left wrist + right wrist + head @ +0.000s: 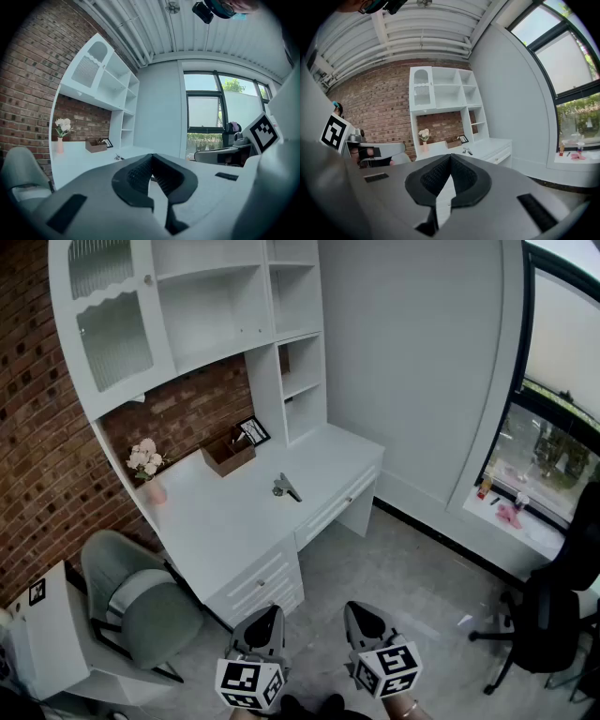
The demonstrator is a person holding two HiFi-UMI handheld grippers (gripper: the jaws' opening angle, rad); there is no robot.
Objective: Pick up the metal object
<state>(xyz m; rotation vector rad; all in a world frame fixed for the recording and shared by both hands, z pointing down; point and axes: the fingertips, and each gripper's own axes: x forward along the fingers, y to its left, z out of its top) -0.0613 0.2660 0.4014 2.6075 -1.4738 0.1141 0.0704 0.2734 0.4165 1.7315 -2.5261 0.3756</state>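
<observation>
Now, small grey metal object (286, 487) lies mid-frame on the white desk (216, 517), brown wooden box (228, 454) upper-left of it; below, left hand-held gripper (270, 613) and right hand-held gripper (356, 610) closed, empty.

Smooth white paint set against rough brick.
We see a small grey metal object (286, 487) with a dull sheen on the smooth matt white surface (234, 521), a rough red brick wall (37, 456), a brown wooden box (228, 454), ribbed glass in the white cabinet door (114, 334), and matt grey plastic on the left gripper (270, 611) and right gripper (356, 607), whose jaws are black and ribbed.
</observation>
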